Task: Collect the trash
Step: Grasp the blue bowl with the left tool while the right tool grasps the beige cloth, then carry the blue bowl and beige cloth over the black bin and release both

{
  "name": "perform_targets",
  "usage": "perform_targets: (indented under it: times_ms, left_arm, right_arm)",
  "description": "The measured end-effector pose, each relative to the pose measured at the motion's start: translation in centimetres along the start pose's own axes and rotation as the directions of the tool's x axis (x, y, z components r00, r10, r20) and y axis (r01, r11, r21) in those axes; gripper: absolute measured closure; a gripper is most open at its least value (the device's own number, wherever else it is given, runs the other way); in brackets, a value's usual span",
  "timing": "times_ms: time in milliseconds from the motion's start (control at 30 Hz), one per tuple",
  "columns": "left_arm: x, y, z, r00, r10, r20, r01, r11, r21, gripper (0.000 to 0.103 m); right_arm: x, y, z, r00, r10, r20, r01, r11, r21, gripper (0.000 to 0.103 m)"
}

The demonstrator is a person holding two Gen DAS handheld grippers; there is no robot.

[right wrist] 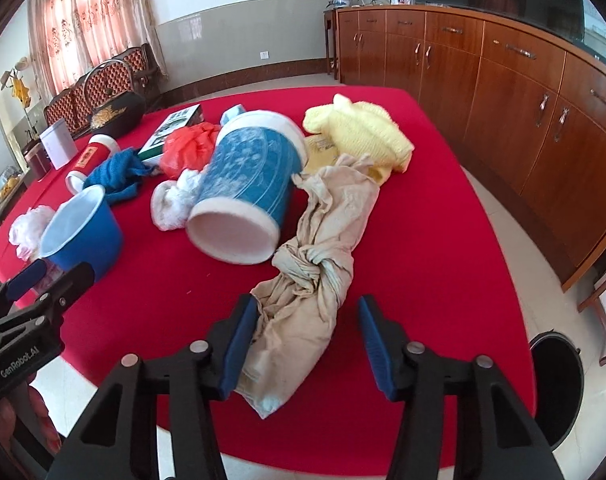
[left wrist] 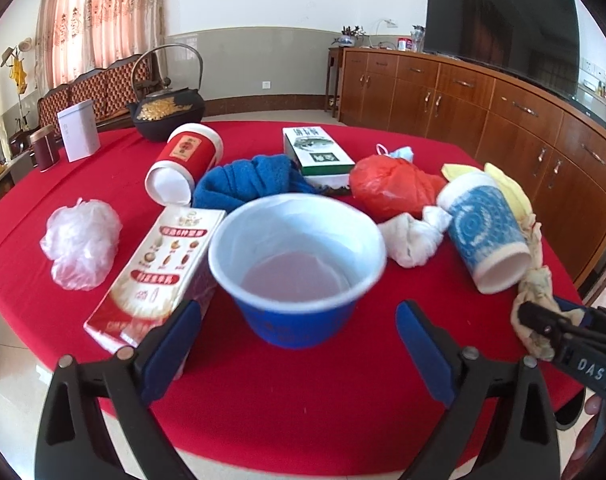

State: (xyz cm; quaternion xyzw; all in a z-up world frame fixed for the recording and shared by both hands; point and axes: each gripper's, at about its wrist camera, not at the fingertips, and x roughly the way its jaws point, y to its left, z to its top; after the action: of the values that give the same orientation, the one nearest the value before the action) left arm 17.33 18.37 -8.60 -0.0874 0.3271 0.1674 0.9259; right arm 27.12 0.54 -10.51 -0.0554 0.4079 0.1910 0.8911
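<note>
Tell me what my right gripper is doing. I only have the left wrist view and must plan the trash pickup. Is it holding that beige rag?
Observer: Not gripped. The right gripper stands open around the beige knotted rag; one pad touches it and the other is clear of it.
Operator: Is there a bin anywhere?
Observer: Yes, a dark round bin stands on the floor, just right of the red table.
Operator: What is the yellow thing behind the blue patterned cup?
Observer: A yellow knitted cloth, lying in a heap on the table.
</note>
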Motion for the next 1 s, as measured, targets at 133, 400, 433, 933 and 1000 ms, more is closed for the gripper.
perform_targets:
  times_ms: [133, 400, 433, 933, 1000]
  left_arm:
    - [0.9, 0.1, 0.7, 1.0, 0.007, 0.012, -0.007, 1.0, -0.011, 0.005]
    - [2.0, -0.1, 1.3, 1.0, -0.018, 0.011, 0.019, 1.0, -0.015, 0.024]
    - [1.9, -0.1, 1.3, 0.999, -0.028, 0.018, 0.029, 0.999, -0.016, 0.024]
    - [-1.7, -2.2, 0.8, 0.994, -0.097, 0.046, 0.097, 0.995, 0.02, 0.025]
    - [-2.2, -2.6, 0.8, 0.993, -0.111, 0.046, 0.11, 0.994, 0.028, 0.025]
  right_arm:
    - [0.6, -1.1, 0.9, 1.0, -0.01, 0.012, 0.01, 1.0, 0.012, 0.059]
    - [0.6, -2.0, 1.5, 0.998, -0.016, 0.057, 0.015, 1.0, 0.02, 0.078]
    - [0.5, -2.1, 1.5, 0.998, -0.015, 0.06, 0.013, 1.0, 0.023, 0.079]
    - [-2.4, -3.6, 0.8, 0.994, 0.007, 0.105, -0.014, 0.998, 0.061, 0.093]
    - [-3.3, -3.8, 0.7, 0.992, 0.006, 0.127, -0.015, 0.998, 0.066, 0.093]
